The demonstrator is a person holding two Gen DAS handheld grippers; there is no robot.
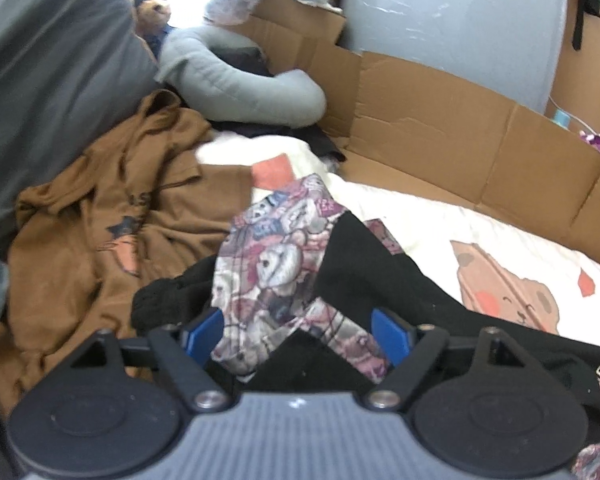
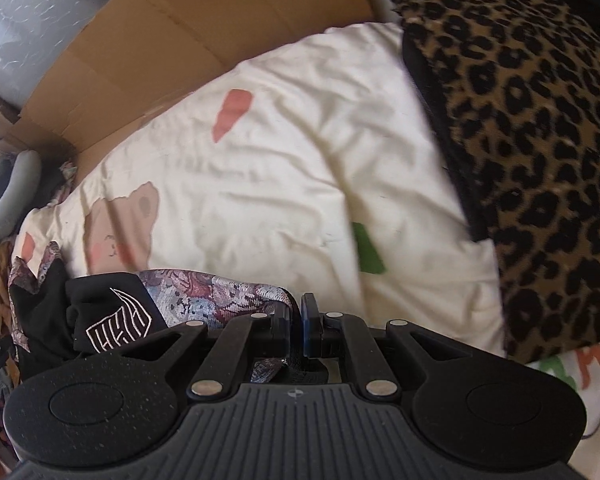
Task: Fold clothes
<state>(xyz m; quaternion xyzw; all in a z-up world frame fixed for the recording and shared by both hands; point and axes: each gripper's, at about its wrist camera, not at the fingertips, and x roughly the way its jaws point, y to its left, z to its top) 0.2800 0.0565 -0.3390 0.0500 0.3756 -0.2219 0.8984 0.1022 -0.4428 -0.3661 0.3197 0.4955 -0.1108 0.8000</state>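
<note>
The soft black jacket (image 1: 364,264) with flowery woven lining lies crumpled on the cream bear-print bed (image 2: 284,168), the left gripper (image 1: 300,330) wide open over it, the right gripper (image 2: 296,326) pinched shut on its edge.

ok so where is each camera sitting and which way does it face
Left wrist: on the left gripper, angled down at a black and floral-print garment, brown shirt and cardboard wall; open blue-padded fingers show.
Right wrist: on the right gripper, angled down across the cream bear-print bedsheet toward a leopard-print blanket; its shut fingers pinch the garment's edge.
Shared: the garment, bedsheet, cardboard, grey curved pillow.
</note>
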